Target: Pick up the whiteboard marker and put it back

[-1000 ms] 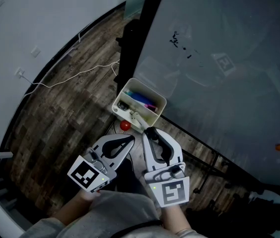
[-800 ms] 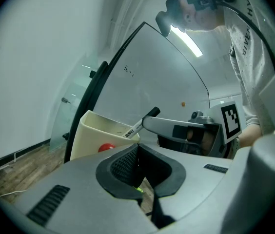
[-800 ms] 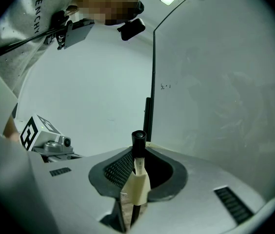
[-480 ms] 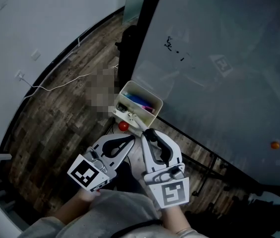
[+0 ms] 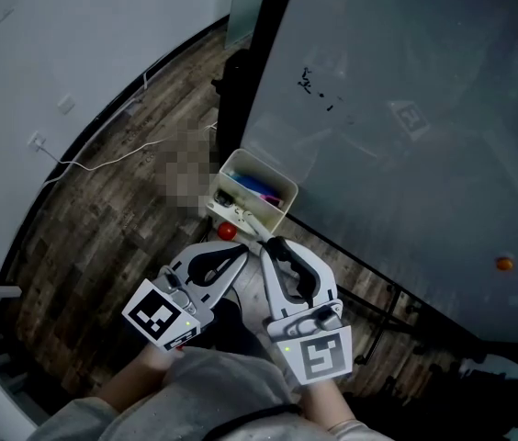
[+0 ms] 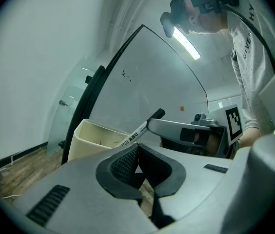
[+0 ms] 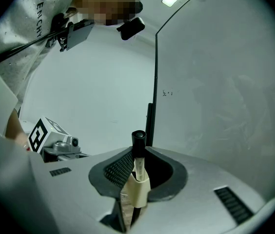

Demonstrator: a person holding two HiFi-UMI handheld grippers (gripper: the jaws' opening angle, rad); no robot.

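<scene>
My right gripper (image 5: 274, 246) is shut on a white whiteboard marker (image 5: 252, 220), whose black cap (image 7: 138, 139) sticks out past the jaws. The marker points at the near edge of a cream bin (image 5: 282, 211) hung on the whiteboard's lower edge, and its tip reaches the bin. In the left gripper view the marker (image 6: 138, 130) slants up to the right in front of the bin (image 6: 96, 139). Just to the left, my left gripper (image 5: 239, 257) is shut with nothing between its fingers.
Blue and pink markers (image 5: 261, 189) lie in the bin. A red ball (image 5: 228, 231) sits under it. The whiteboard (image 5: 406, 108) fills the right and carries an orange magnet (image 5: 503, 264). A black post (image 5: 241, 81) and a white cable (image 5: 103, 154) on the wood floor are at the left.
The left gripper has shifted slightly and tilted. The right gripper keeps its hold on the marker at the bin's near edge.
</scene>
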